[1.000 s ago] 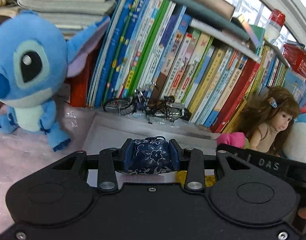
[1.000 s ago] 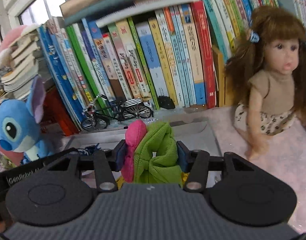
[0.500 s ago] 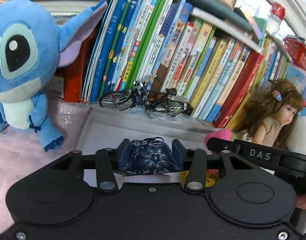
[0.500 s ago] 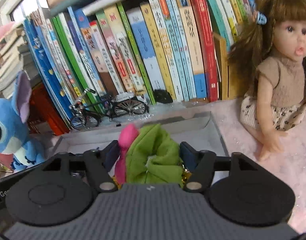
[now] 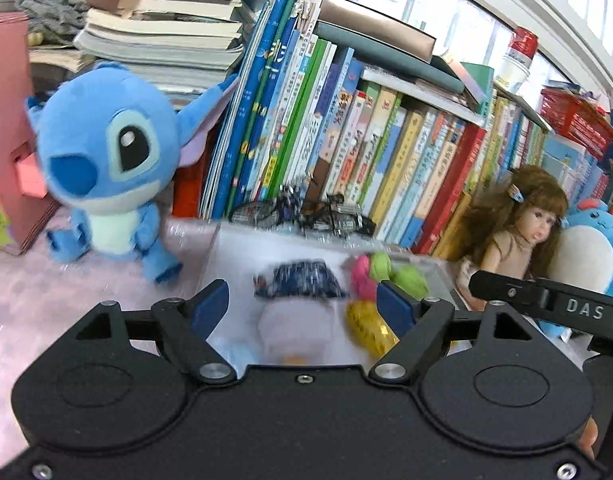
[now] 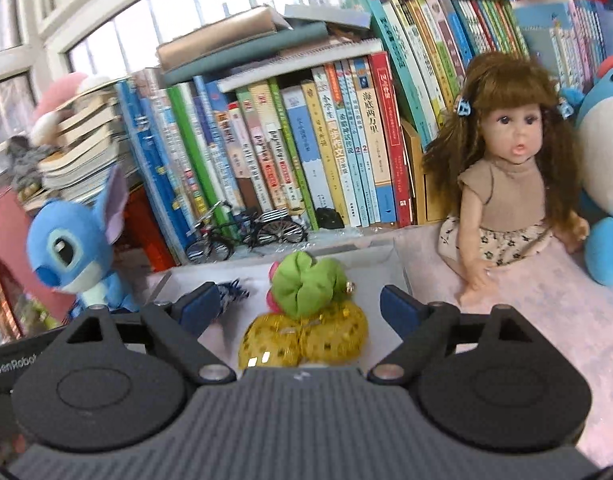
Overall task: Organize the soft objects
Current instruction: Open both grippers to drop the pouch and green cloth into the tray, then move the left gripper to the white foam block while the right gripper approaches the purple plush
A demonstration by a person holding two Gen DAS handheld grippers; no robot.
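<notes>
Both your left gripper [image 5: 302, 306] and right gripper [image 6: 300, 306], fingers just spread apart and empty, leave blue pouch [image 5: 300, 282] and green pouch [image 6: 308, 286] in the white tray [image 6: 386, 256]; next, seek another soft toy.

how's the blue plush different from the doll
The blue plush stands at the left end of the books; the doll sits at the right end. The plush is all blue fabric with big ears; the doll has long brown hair, a tan top and a floral skirt. Both are upright on the pink surface, outside the tray.
</notes>
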